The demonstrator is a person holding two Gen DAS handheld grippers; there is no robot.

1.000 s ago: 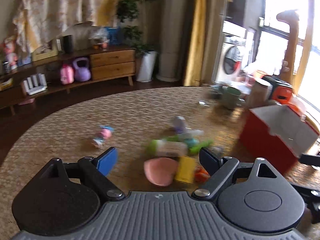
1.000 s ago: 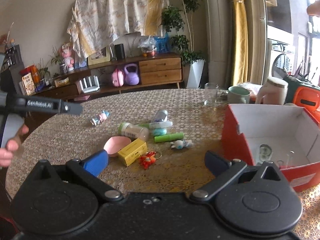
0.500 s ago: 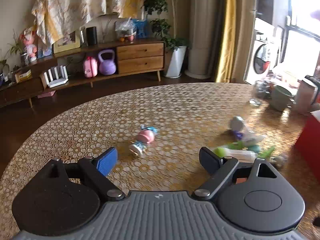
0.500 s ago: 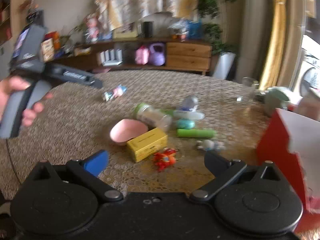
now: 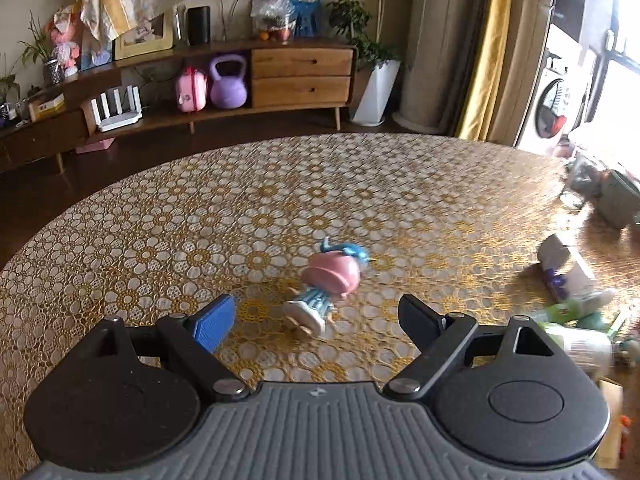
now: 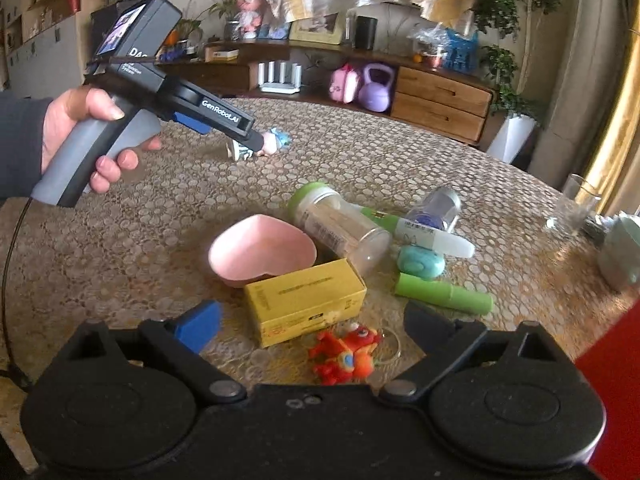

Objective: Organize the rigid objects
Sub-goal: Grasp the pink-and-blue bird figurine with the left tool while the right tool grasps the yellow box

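Observation:
A small doll with a pink head and blue hair [image 5: 326, 284] lies on the patterned table [image 5: 200, 216]. My left gripper [image 5: 316, 320] is open with the doll just ahead, between its fingers. In the right wrist view the left gripper [image 6: 224, 124] hovers by the doll [image 6: 272, 142]. My right gripper [image 6: 312, 326] is open and empty above a yellow box [image 6: 306, 300] and a red toy [image 6: 346, 354]. A pink heart-shaped bowl [image 6: 262, 250], a clear bottle with a green cap [image 6: 340, 228], a green tube [image 6: 444, 294] and a teal soap [image 6: 420, 262] lie close by.
A red box edge [image 6: 612, 344] shows at the lower right. A glass [image 6: 574, 206] and a pale green mug [image 6: 622, 254] stand at the table's right. A wooden sideboard [image 6: 440, 92] lies beyond the table.
My left gripper swung left away from the pile and now faces the doll close up. My right gripper moved left and nearer to the yellow box and red toy.

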